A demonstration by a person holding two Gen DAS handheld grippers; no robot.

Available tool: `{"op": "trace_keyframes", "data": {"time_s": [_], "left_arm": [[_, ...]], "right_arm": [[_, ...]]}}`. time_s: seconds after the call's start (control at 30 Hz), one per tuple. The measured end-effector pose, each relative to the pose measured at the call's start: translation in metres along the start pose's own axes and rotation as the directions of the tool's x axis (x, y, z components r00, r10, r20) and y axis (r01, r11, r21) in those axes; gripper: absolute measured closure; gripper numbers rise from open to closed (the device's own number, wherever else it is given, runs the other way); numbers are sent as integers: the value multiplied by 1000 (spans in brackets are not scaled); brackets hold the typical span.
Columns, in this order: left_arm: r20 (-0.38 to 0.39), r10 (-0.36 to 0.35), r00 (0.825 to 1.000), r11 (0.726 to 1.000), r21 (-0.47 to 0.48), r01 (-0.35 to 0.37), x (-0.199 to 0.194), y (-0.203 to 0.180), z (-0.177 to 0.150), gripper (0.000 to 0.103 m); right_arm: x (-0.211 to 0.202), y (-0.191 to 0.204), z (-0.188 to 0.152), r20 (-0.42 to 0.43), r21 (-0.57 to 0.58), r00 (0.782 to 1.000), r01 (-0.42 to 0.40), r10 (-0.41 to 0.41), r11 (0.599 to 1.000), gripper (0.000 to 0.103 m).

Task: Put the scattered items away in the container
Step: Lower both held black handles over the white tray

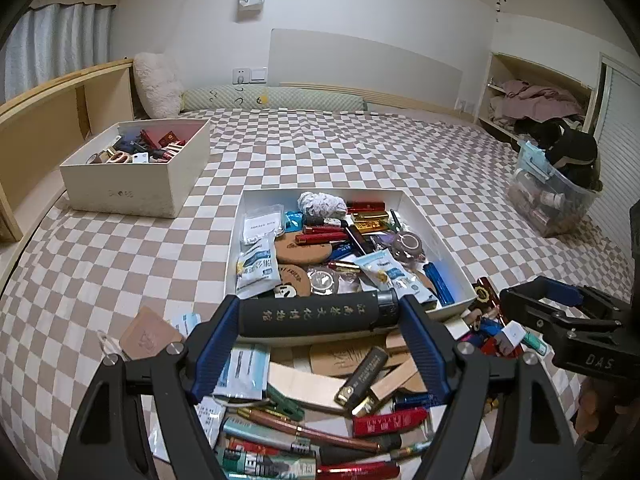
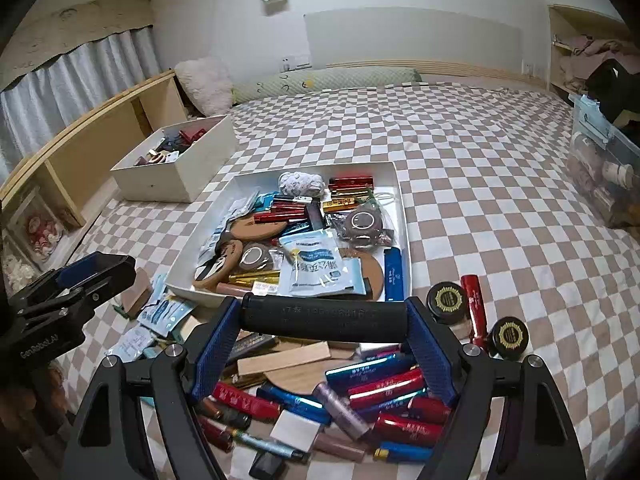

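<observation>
Each gripper, left point(image 1: 320, 316) and right point(image 2: 324, 318), clamps a black tube endwise; lift clear over the white tray's point(image 2: 402, 216) near edge before releasing.

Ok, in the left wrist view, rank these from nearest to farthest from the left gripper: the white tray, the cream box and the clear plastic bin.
From the left gripper, which grips a black cylinder:
1. White tray, straight ahead, just beyond the fingertips.
2. Cream box, farther back on the left.
3. Clear plastic bin, far right at the bed's edge.
Box and bin are nearly too close to call.
</observation>
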State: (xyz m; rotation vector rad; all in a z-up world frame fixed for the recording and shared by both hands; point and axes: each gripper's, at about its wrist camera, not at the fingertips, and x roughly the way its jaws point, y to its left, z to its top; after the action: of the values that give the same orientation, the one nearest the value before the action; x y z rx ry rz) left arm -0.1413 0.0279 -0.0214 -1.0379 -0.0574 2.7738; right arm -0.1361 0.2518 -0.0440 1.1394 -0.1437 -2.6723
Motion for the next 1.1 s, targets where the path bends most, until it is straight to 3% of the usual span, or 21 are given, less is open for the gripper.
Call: {"op": "trace_keyframes", "data": {"time_s": [0.77, 1.1], "left_arm": [[-20, -4, 1000, 1000, 4, 4, 68, 13, 44, 24], [-25, -48, 999, 999, 6, 48, 99, 3, 68, 24]], "right_arm": [[61, -12, 66, -30, -59, 999, 14, -16, 998, 21], [89, -16, 104, -30, -62, 1000, 5, -7, 998, 21]]}}
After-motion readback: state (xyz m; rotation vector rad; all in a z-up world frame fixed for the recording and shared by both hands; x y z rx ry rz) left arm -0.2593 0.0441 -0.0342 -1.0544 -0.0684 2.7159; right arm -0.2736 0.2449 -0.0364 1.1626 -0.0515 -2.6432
